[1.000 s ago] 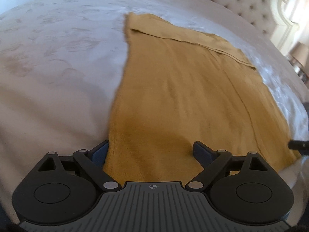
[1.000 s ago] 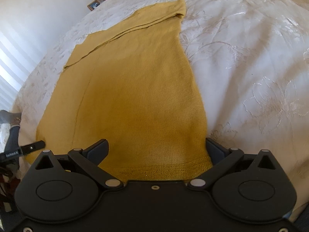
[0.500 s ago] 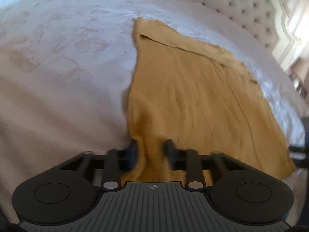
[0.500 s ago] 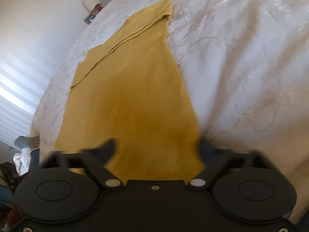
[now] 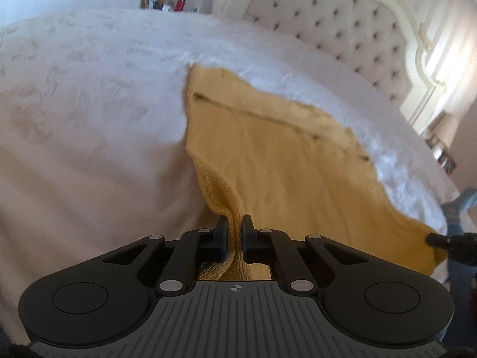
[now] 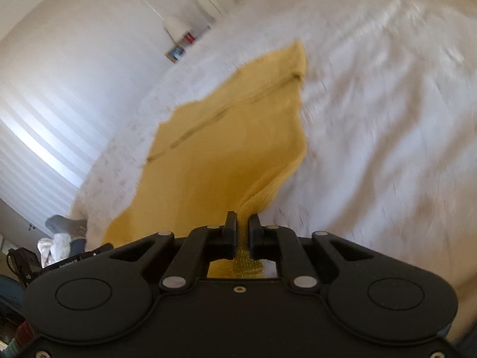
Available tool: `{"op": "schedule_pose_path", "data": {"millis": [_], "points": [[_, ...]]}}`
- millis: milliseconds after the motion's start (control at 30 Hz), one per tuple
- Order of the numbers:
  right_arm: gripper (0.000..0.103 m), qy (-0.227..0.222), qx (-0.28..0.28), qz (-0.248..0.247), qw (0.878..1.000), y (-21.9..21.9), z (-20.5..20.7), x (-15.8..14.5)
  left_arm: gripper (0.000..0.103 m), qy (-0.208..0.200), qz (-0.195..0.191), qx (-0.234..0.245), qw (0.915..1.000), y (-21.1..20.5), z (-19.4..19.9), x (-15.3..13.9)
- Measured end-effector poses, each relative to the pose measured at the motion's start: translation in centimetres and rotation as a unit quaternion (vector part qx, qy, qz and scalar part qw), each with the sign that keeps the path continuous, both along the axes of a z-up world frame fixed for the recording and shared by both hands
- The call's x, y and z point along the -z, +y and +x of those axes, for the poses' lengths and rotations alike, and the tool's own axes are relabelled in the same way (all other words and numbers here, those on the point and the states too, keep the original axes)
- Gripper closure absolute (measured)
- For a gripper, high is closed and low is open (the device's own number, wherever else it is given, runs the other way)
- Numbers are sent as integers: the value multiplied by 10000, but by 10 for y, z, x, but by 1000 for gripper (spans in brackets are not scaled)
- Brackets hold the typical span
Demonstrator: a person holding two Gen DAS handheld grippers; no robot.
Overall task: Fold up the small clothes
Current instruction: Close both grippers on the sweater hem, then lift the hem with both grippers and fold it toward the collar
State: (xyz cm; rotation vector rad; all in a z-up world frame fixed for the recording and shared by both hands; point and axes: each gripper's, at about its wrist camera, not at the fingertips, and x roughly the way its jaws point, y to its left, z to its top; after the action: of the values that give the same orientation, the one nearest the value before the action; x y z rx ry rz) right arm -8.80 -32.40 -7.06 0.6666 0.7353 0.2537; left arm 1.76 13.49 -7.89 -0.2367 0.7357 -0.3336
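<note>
A mustard-yellow knitted garment (image 5: 283, 173) lies spread on the white bed (image 5: 89, 119), its far hem folded over. My left gripper (image 5: 235, 220) is shut on the garment's near left corner, the knit bunched between its pads and lifted off the bed. In the right wrist view the same garment (image 6: 214, 149) stretches away, and my right gripper (image 6: 241, 219) is shut on its near right corner, which is also raised. The right gripper's tip (image 5: 438, 240) shows at the garment's far corner in the left wrist view.
White embroidered bedspread (image 6: 372, 119) surrounds the garment on all sides. A tufted headboard (image 5: 342, 29) stands at the back right, a bedside shelf with small items (image 5: 164, 1) behind the bed. A person's socked foot (image 6: 65, 223) is by the bed's edge, with window blinds (image 6: 29, 149) beyond.
Both grippers went from wide open around the near hem to shut on its corners. Both have risen, pulling the near edge up off the bed, and the views tilted upward.
</note>
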Motion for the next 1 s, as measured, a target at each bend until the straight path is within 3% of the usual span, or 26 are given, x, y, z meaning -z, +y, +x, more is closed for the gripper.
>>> {"op": "schedule_pose_path", "data": {"millis": [200, 300, 433, 533, 633, 1000], "points": [[87, -343, 81, -84, 9993, -5, 15, -17, 95, -318, -188, -57, 9993, -3, 10, -19], [81, -89, 39, -212, 9997, -8, 26, -12, 95, -346, -180, -21, 9992, -5, 17, -21], [81, 430, 213, -264, 9985, -16, 29, 9, 95, -296, -135, -5, 9995, -5, 17, -17], [78, 753, 284, -55, 9967, -21, 27, 24, 95, -173, -163, -43, 9997, 0, 16, -11], [51, 1006, 288, -21, 9945, -19, 23, 32, 95, -27, -159, -108, 9998, 5, 13, -5], [48, 1189, -92, 38, 9929, -7, 20, 38, 93, 671, -83, -306, 9972, 20, 3, 20]]}}
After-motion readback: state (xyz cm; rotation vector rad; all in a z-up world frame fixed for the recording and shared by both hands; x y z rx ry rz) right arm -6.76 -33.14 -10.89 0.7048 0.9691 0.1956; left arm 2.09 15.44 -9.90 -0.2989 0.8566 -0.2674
